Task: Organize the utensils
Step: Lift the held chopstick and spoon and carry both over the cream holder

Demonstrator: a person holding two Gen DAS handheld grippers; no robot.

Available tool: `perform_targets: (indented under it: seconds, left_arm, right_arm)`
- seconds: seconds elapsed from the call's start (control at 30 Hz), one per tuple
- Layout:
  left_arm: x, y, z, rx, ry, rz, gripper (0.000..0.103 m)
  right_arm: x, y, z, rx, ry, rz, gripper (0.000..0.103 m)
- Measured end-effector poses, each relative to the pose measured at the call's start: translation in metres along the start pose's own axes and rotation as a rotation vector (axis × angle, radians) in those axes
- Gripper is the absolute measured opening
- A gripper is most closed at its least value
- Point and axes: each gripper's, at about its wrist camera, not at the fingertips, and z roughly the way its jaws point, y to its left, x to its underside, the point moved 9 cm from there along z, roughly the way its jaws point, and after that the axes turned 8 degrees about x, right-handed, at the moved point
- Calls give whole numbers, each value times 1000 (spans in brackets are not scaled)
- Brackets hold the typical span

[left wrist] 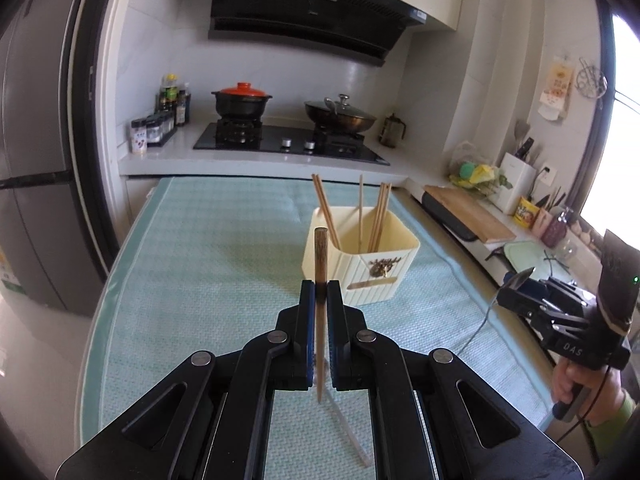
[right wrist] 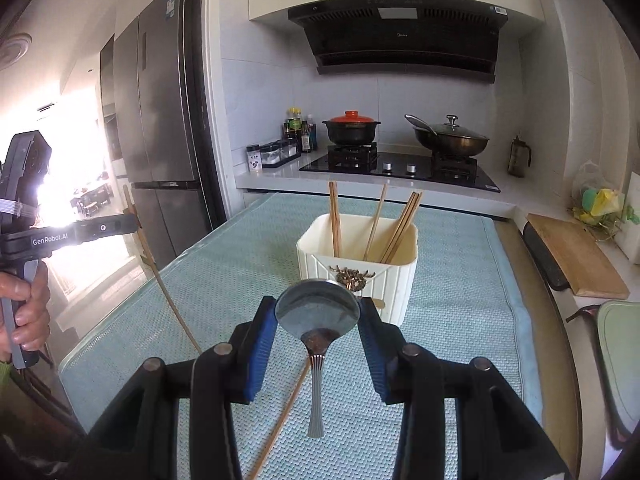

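Observation:
A cream utensil holder point(left wrist: 362, 260) point(right wrist: 358, 258) stands on the teal table mat with several wooden chopsticks point(left wrist: 378, 216) point(right wrist: 396, 224) upright in it. My left gripper point(left wrist: 321, 290) is shut on a single wooden chopstick point(left wrist: 321, 264), held upright in front of the holder; it also shows at the left of the right wrist view point(right wrist: 156, 268). My right gripper point(right wrist: 318, 308) is shut on the bowl of a metal spoon point(right wrist: 318, 310), handle hanging down, just before the holder. Another chopstick point(right wrist: 284, 412) lies on the mat below the spoon.
The teal mat point(left wrist: 200, 280) point(right wrist: 240, 248) covers the table. Behind it is a counter with a gas hob point(left wrist: 288, 140), a red-lidded pot point(left wrist: 242, 100) and a wok point(left wrist: 340, 116). A cutting board point(left wrist: 468, 212) lies on the right. A fridge point(right wrist: 160, 120) stands left.

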Motion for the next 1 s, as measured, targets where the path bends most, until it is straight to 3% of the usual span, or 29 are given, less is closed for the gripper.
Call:
perform_targets:
  seconds: [0.27,0.57,0.83,1.0]
  left_arm:
    - [-32,-8,-5,29,-32,18,3]
    - [-105,-28,5,27,-93,85,3]
    - [-167,-44,53,6,-135,120,3]
    - [-168,-40,107,-4,-80,100,3]
  right_arm:
    - [-31,-10,-8,12,-28,-12,42]
    - [-110,-31,-1,59,-98,-45,42]
    - [-185,-46,31,100,-181,-40,42]
    - [-190,-60,80,99,-148,-1,42]
